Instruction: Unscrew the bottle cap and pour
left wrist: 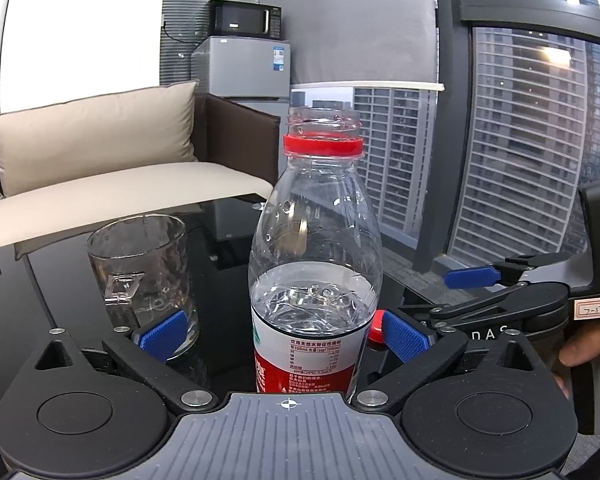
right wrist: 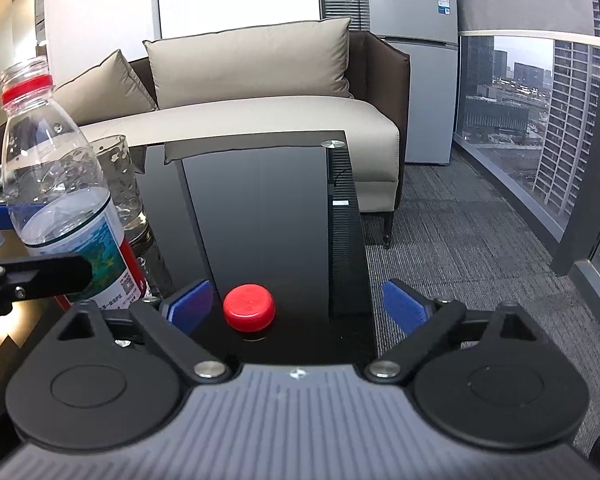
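- Left gripper (left wrist: 286,336) in its own wrist view is spread wide, blue pads clear of the bottle (left wrist: 314,264) that stands upright between them on the black glass table (left wrist: 40,300). Bottle's uncapped, red ring on the neck, roughly half full of water.
- Same view: glass (left wrist: 140,268) sits just left of the bottle, looks pretty much empty. Right gripper (left wrist: 474,276) pokes in from the right edge.
- Right wrist view: right gripper (right wrist: 300,308) is wide open too, holding nothing. Red cap (right wrist: 249,307) sits on the table between its fingers, touching neither pad.
- Bottle (right wrist: 60,200) is off to the left there, glass (right wrist: 120,176) right behind it, couch (right wrist: 260,92) beyond the table.
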The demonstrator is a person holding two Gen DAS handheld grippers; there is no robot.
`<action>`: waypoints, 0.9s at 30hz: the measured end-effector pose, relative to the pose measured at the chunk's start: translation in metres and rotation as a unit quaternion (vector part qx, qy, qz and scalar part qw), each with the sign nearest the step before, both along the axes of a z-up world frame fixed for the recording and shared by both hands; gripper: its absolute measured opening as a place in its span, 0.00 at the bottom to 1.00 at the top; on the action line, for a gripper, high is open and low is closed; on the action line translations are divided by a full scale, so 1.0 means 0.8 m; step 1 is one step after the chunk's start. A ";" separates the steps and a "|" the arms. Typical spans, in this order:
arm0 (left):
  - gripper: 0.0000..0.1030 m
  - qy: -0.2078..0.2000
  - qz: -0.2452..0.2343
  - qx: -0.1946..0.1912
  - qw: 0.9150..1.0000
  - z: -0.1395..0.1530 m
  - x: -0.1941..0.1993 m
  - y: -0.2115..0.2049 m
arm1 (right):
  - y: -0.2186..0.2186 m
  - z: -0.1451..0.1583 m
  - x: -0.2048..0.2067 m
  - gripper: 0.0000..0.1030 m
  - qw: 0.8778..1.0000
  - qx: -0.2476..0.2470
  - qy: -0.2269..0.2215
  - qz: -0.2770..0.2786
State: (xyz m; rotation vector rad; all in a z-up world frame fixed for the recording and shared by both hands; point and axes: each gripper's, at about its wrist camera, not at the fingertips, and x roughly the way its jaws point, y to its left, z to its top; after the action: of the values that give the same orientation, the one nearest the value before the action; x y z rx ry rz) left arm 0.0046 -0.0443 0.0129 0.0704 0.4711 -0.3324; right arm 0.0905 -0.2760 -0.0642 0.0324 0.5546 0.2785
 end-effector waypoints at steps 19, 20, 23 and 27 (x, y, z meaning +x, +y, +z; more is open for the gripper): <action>0.99 0.007 -0.007 0.001 1.000 0.006 0.002 0.000 | -0.003 0.002 -0.002 0.95 1.000 -0.007 -0.005 -0.011; 0.99 0.006 -0.009 0.001 1.000 0.006 0.002 0.000 | -0.003 0.002 -0.003 0.95 1.000 -0.007 -0.005 -0.012; 0.99 0.004 -0.012 0.005 1.000 0.006 0.001 -0.002 | -0.003 0.001 -0.002 0.95 1.000 -0.009 -0.005 -0.012; 0.99 0.002 -0.011 0.008 1.000 0.006 0.000 -0.004 | -0.003 0.001 -0.003 0.95 1.000 -0.009 -0.004 -0.013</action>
State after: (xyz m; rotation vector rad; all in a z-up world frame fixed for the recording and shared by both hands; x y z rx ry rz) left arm 0.0047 -0.0478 0.0175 0.0903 0.4766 -0.3502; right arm 0.0884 -0.2784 -0.0631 0.0206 0.5476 0.2485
